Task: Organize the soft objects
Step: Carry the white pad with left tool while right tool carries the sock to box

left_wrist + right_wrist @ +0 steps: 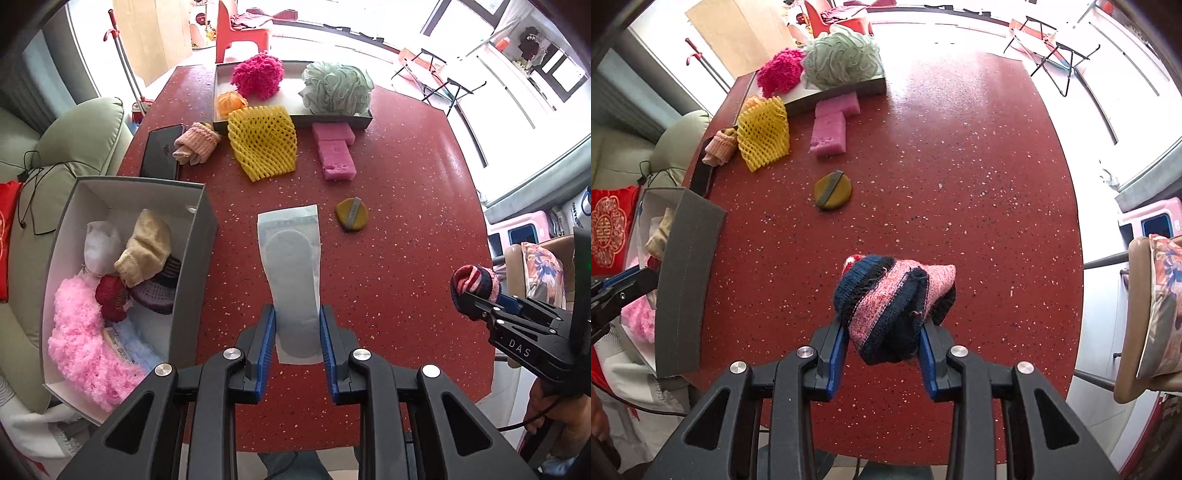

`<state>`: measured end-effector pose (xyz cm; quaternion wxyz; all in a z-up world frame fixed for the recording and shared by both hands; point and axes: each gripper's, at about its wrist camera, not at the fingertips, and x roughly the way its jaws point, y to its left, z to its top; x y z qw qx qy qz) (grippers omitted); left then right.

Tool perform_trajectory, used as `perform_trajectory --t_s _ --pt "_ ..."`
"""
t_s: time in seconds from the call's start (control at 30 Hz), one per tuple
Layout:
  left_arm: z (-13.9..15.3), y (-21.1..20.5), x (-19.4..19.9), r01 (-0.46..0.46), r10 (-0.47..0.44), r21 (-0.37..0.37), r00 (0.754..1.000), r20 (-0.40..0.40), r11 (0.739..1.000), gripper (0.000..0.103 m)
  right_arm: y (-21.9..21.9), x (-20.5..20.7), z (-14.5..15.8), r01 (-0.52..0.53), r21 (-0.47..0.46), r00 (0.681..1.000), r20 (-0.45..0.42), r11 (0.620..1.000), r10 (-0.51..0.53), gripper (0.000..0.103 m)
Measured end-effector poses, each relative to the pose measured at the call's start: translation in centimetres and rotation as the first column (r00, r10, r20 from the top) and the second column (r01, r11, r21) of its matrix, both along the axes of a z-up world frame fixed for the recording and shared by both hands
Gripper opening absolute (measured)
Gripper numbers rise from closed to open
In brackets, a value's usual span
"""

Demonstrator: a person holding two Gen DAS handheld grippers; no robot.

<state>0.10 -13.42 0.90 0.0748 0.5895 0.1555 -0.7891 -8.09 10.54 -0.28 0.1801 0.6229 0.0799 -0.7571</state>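
Observation:
My left gripper [297, 325] is shut on a flat pale packet holding an insole [293, 273], held above the red table [406, 229]. My right gripper [882, 332] is shut on a rolled pink and navy striped sock [894, 302]; it also shows in the left wrist view [474, 286]. A grey box [201, 229] at the left holds a pink fluffy item [77, 332], a beige sock [146, 251] and other soft things. On the table lie a yellow foam net [264, 142], pink sponges [336, 149], a pink sock roll [195, 144] and an olive round pad [351, 215].
A shallow grey tray [332, 120] at the far edge holds a magenta fluffy ball [258, 75], a green bath pouf [336, 88] and an orange item [231, 103]. A phone [160, 151] lies at the table's left edge. A green sofa [74, 140] stands left.

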Motion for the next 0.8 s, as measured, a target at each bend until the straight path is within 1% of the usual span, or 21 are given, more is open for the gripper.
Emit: perform_trajectory --t_s 0.23,0.43,0.63,0.8 --pt "0.2 -1.7 2.4 -0.057 0.058 0.028 0.998 -0.033 0.998 0.025 -3.2 0.8 2.0 -0.071 0.024 0.997 -0.035 0.997 0.072 0.037" --pt "0.1 -2.9 3.8 -0.095 0.096 0.03 0.994 -0.051 0.995 0.025 -5.6 1.5 3.2 -0.144 0.054 0.987 -0.062 0.988 0.147 0.037" --pt "0.1 -4.7 5.0 -0.162 0.164 0.037 0.984 -0.068 0.986 0.025 -7.9 2.1 3.9 -0.204 0.077 0.975 -0.075 0.976 0.21 0.037" --pt "0.4 -6.6 6.7 -0.226 0.228 0.036 0.97 -0.086 0.973 0.025 -10.2 2.7 4.4 -0.256 0.084 0.962 -0.081 0.963 0.263 0.037"
